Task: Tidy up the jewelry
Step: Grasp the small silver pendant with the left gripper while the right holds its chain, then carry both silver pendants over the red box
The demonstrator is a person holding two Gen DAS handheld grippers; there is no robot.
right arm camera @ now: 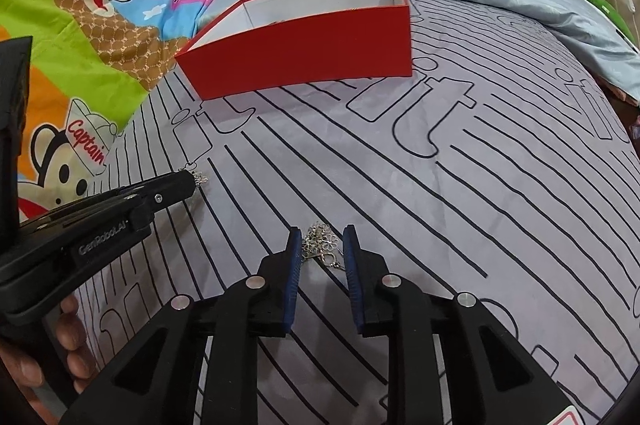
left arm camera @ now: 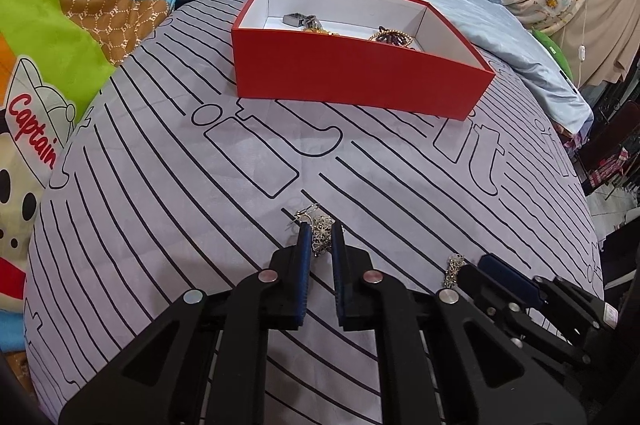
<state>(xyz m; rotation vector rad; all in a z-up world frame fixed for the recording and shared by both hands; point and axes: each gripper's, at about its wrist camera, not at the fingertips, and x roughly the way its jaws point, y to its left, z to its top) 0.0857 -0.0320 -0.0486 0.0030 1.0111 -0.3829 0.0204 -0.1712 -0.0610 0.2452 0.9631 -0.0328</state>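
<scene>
Clearly both pieces are at the pick-up step. On the striped grey bedspread (left arm camera: pixel 160 153) the red box (left arm camera: pixel 352 73) stands at the far side, open, with a few trinkets already inside (a grey clip and beaded pieces, seen only from the left wrist view). Nearer, the left gripper (left arm camera: pixel 321 229) is pinched narrow on a silver filigree earring (left arm camera: pixel 320 235), its hook poking out to the left. The right gripper (right arm camera: pixel 322 239) brackets a second silver earring (right arm camera: pixel 320 247) on the cloth; its jaws stand apart from the metal, not yet gripping, I judge. Next: close the right jaws, lift both, carry to the box. The right wrist view alone shows a hand (right arm camera: pixel 60 341) on the left tool.
</scene>
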